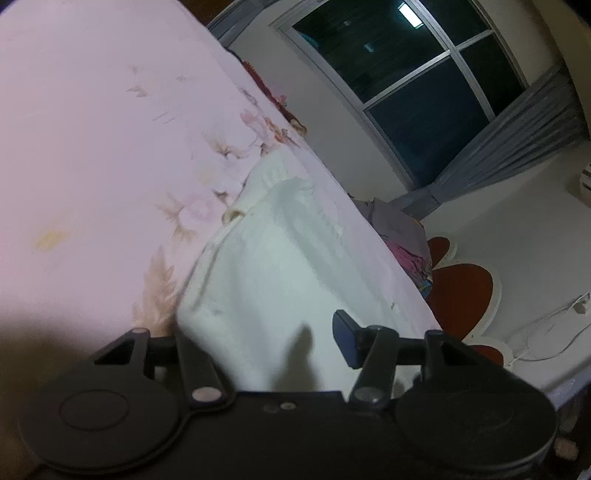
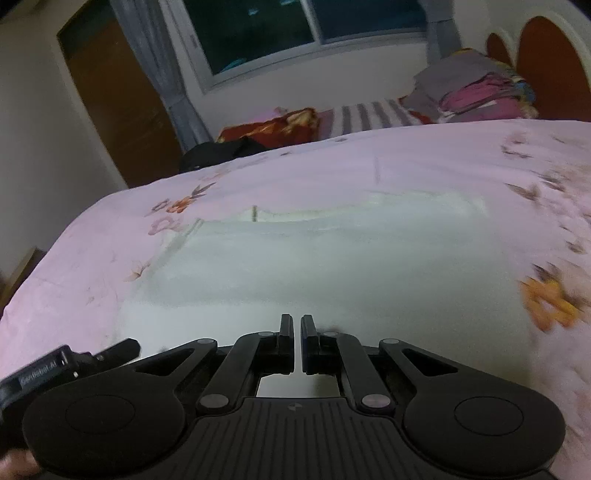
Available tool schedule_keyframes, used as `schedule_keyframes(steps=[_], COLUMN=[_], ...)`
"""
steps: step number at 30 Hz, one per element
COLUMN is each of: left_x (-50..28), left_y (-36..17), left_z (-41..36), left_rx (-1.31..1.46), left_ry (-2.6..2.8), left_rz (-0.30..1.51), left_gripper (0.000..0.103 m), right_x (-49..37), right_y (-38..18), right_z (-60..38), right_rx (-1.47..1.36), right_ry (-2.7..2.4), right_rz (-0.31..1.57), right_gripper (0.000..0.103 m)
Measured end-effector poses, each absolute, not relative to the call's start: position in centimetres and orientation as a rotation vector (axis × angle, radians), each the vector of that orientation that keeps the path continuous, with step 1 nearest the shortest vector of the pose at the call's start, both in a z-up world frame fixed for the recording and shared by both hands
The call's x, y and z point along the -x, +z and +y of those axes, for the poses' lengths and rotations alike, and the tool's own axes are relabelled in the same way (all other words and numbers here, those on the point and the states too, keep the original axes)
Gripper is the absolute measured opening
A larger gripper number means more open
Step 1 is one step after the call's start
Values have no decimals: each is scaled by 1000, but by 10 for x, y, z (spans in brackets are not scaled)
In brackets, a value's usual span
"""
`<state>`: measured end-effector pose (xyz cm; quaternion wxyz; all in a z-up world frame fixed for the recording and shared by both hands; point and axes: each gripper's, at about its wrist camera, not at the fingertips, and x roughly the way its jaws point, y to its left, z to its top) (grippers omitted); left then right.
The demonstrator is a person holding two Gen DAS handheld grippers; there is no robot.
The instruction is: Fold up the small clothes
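On the pink floral bed cover (image 2: 369, 166) lies a small white knitted garment (image 2: 314, 258), spread fairly flat across the middle of the bed in the right wrist view — ribbed texture, a narrow band along its far edge, and what may be a button near one border in the left wrist view, though blur makes that uncertain. It looks soft, light and limp; a knit like this will likely sag and stretch when lifted, so a hold at a hem or corner, taking both layers together, seems safer than a pinch in the middle of the panel. Against the smooth cover it should slide easily.

The left gripper (image 1: 258, 343) has a raised fold of the garment between its fingers: cloth fills the gap and drapes upward from it, but one finger is hidden behind the fabric, so I cannot tell whether the jaws are actually pinching. The right gripper (image 2: 297, 339) hovers at the near edge of the garment with its fingers pressed almost together and nothing visible between them.

Farther out — a stack of folded clothes (image 2: 476, 92) sits at the far right, with a dark window (image 2: 258, 29) beyond.
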<state>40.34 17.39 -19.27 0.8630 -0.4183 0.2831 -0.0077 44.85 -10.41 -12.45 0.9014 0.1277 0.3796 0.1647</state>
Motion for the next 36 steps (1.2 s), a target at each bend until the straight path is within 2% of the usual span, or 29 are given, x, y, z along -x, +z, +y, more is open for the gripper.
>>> schedule_keyframes(steps=[5, 8, 10, 13, 19, 25, 31, 36], left_x=[-415, -418, -421, -425, -425, -422, -431, -441], left_y=[-196, -202, -204, -203, -192, -149, -105, -95], left_z=[179, 185, 185, 185, 176, 143, 71, -7], left_rx=[942, 1000, 985, 954, 887, 756, 561, 440], left_ry=[-2, 5, 18, 28, 58, 37, -73, -186], left_rz=[565, 547, 559, 589, 599, 561, 565, 620], left_gripper=[46, 35, 21, 12, 8, 8, 8, 8], right_x=[-475, -486, -492, -497, -510, -512, -504, -489], right_y=[-127, -136, -152, -157, -164, -154, -141, -133], right_z=[-80, -71, -71, -78, -92, -124, -196, -265], right_rx=[-260, -216, -207, -259, -336, -431, -520, -593], right_ry=[368, 340, 314, 319, 341, 371, 323, 248], right_rz=[794, 836, 872, 865, 889, 892, 844, 804], right_gripper=[4, 4, 4, 4, 0, 0, 0, 0])
